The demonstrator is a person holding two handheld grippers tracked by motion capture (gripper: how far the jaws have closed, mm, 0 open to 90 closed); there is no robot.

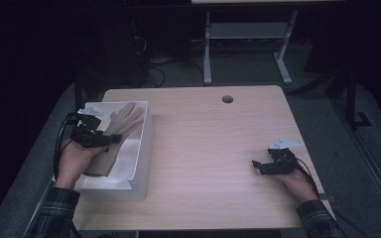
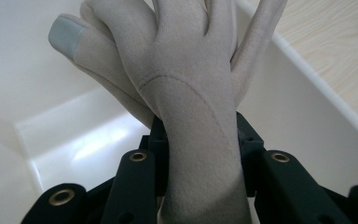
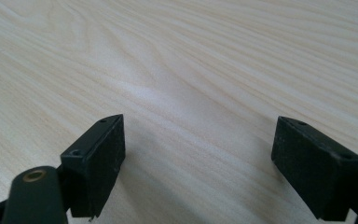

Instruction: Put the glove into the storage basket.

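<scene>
Beige glove clamped in the left claw over the white bin
The right claw is seen spread apart, nothing held, low over the table

A beige suede-like glove, its thumb tipped with a pale grey patch, shows against the glossy white bin. The left gripper and right gripper are matte black with brass-coloured rivets, above a light wood-grain tabletop. The person's sleeves carry a dark green-and-grey plaid, and the floor beyond is grey.
</scene>
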